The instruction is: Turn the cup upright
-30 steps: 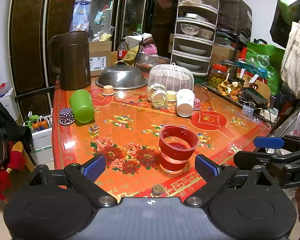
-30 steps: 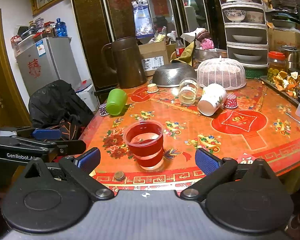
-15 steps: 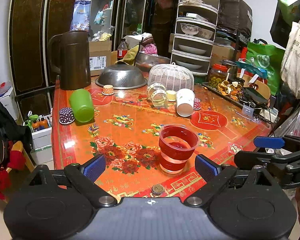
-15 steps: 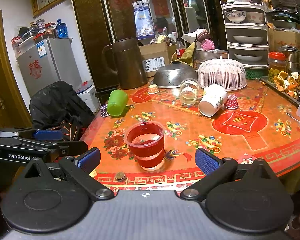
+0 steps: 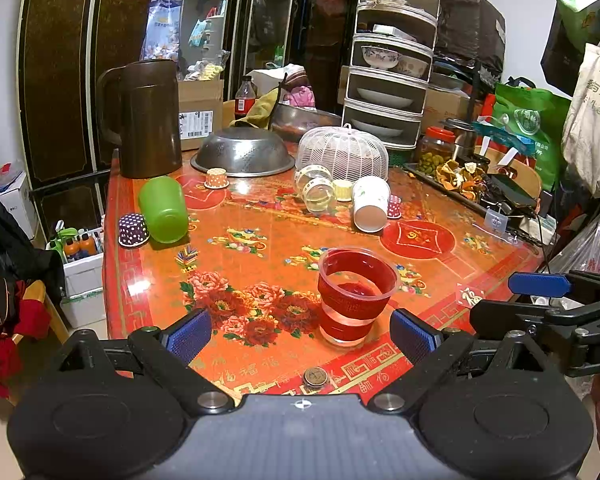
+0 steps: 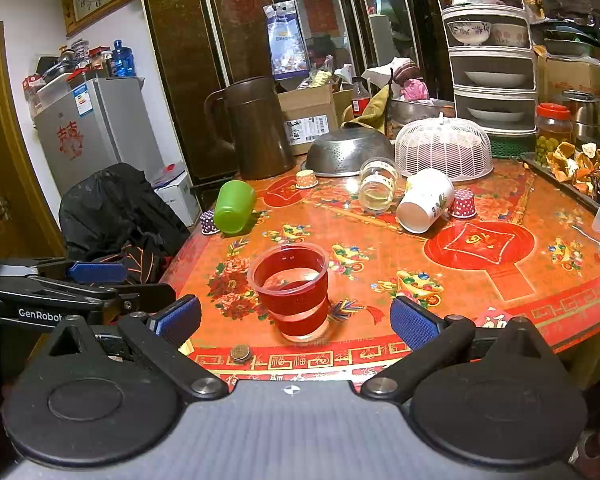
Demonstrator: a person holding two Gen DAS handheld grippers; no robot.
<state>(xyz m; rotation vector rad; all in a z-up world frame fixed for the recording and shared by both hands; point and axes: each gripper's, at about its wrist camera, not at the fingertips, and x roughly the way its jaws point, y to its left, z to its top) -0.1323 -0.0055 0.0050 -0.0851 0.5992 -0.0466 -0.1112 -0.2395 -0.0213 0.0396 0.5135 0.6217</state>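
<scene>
A clear cup with a red sleeve point(image 5: 354, 296) stands upright near the table's front edge; it also shows in the right wrist view point(image 6: 294, 290). A green cup point(image 5: 164, 209) point(image 6: 234, 206), a white paper cup point(image 5: 370, 209) point(image 6: 424, 200) and a clear glass jar point(image 5: 318, 192) point(image 6: 378, 186) lie on their sides further back. My left gripper point(image 5: 300, 336) is open and empty, just short of the red cup. My right gripper point(image 6: 296, 322) is open and empty, also just in front of it.
The red patterned table point(image 5: 260, 240) carries a brown jug point(image 5: 148, 118), an overturned steel colander point(image 5: 242, 152), a white mesh food cover point(image 5: 342, 148), small cupcake liners point(image 5: 132, 230) and a coin point(image 5: 315, 377). A tray of clutter point(image 5: 472, 184) lines the right edge.
Almost nothing has changed. The right wrist view has shifted very slightly; both grippers stay open in front of the red cup.
</scene>
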